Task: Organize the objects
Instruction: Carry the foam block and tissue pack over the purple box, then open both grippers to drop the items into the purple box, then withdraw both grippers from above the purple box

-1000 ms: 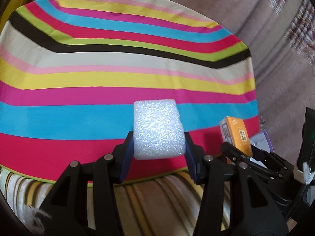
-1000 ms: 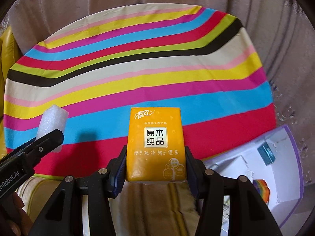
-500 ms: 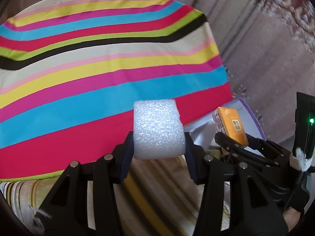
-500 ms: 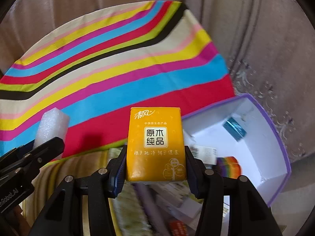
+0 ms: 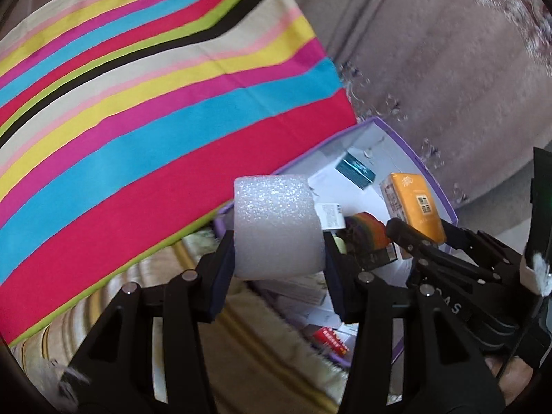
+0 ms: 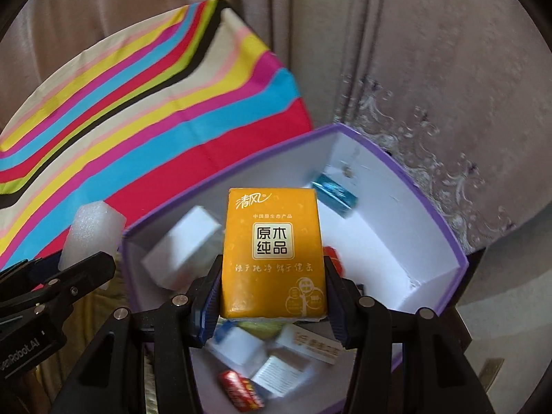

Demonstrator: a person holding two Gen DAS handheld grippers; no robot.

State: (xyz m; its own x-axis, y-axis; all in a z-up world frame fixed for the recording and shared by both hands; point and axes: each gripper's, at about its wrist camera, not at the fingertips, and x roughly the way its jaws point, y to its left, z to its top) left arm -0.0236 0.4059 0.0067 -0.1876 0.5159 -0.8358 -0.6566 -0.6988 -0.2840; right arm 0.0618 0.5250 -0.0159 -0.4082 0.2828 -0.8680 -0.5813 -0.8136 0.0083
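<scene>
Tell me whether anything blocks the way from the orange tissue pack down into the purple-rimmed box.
Nothing visible does. The right gripper holds the orange tissue pack right over the open purple-rimmed box, which has no lid. Small packets already lie on its floor, such as a white carton, so the pack would land among them.

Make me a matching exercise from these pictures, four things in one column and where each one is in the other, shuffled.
1. white foam block
2. orange tissue pack
3. teal packet
4. striped cloth

A. in the right gripper
B. left of the purple box
C. in the left gripper
D. inside the box, far end

Pairs: 1-C, 2-A, 3-D, 4-B
</scene>
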